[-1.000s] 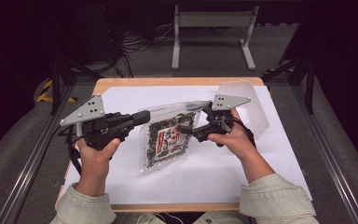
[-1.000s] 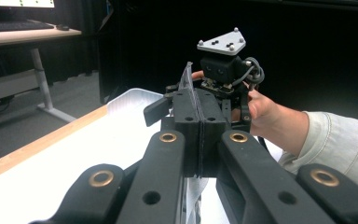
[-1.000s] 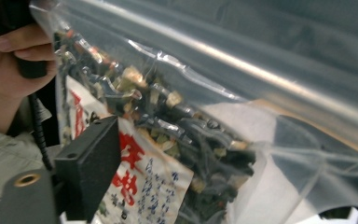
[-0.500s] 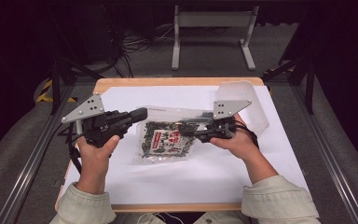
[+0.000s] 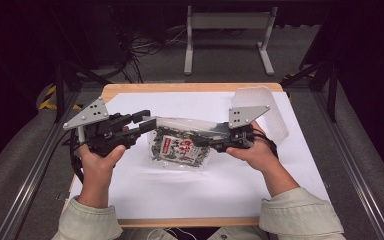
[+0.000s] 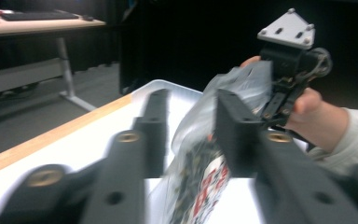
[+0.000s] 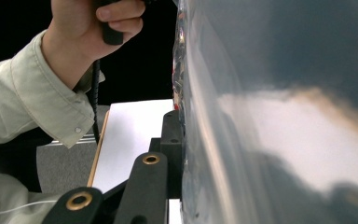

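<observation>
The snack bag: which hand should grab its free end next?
Probably left. The left gripper is open around the snack bag top edge; the right gripper already looks shut on the other end.

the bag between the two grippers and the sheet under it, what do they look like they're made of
The bag looks like thin clear plastic film, glossy: light glints off it in the right gripper view, its printed label and dark contents show through, and it crumples where the jaws meet it. The sheet looks like matte white paper or thin board, flat and without glare; which one is unclear. It lies on a tabletop with a pale wood-look edge.
</observation>
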`<action>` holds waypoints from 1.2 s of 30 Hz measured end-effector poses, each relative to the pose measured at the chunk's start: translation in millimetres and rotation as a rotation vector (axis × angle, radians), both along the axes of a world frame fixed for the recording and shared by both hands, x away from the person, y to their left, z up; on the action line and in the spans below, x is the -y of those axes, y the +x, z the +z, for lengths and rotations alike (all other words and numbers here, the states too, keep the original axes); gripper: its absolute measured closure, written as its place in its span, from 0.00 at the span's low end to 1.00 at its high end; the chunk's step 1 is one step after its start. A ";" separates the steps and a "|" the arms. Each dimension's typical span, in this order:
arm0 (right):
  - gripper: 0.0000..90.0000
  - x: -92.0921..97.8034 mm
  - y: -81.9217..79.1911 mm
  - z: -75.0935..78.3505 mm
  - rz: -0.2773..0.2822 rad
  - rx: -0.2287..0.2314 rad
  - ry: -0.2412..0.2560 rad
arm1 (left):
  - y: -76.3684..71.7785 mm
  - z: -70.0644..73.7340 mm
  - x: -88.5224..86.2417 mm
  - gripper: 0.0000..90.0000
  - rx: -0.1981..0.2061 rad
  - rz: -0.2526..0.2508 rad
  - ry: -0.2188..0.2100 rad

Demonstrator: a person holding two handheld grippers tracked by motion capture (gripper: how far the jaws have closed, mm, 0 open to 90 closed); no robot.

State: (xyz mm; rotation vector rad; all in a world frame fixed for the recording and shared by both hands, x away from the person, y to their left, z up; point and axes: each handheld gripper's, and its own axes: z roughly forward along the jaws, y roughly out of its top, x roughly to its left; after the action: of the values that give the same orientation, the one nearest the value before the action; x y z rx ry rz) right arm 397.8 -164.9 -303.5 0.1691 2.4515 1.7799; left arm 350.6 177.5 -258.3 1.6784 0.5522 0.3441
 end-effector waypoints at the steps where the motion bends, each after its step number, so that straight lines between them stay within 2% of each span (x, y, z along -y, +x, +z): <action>1: 0.85 2.3 0.6 1.7 -0.009 -0.003 0.005 | -0.6 0.0 -1.1 0.57 0.006 0.016 0.000; 3: 0.85 8.9 2.3 7.0 -0.035 -0.006 0.013 | -1.0 -0.4 -3.2 0.44 0.017 0.037 -0.005; 4: 0.85 8.9 2.3 7.0 -0.035 -0.006 0.013 | -1.0 -1.0 -4.0 0.44 0.023 0.048 -0.010; 6: 0.85 13.5 3.5 11.2 -0.054 -0.003 0.011 | -0.8 -2.8 -5.7 0.36 0.035 0.070 0.008; 8: 0.85 19.5 5.5 17.0 -0.076 -0.006 0.008 | -0.3 -5.3 -6.6 0.32 0.028 0.075 0.024; 15: 0.85 35.0 9.8 37.0 -0.156 -0.005 -0.001 | 3.0 -21.7 -12.6 0.27 -0.025 0.059 0.073; 24: 0.85 54.5 17.6 56.2 -0.247 -0.001 -0.001 | 9.8 -47.2 -22.6 0.24 -0.091 0.075 0.103; 28: 0.85 61.8 20.9 66.3 -0.286 0.016 -0.003 | 13.4 -51.8 -22.3 0.21 -0.085 0.077 0.105; 31: 0.85 66.5 23.3 72.7 -0.308 0.025 -0.003 | 16.2 -55.9 -22.9 0.20 -0.075 0.089 0.128; 36: 0.85 76.1 29.3 83.0 -0.354 0.033 -0.012 | 22.0 -64.3 -24.6 0.19 -0.088 0.091 0.134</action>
State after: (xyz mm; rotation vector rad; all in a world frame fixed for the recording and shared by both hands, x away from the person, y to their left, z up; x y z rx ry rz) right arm 427.1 -241.0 -220.5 0.5318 2.2363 1.6002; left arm 372.6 202.0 -322.6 1.8070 0.6852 0.3818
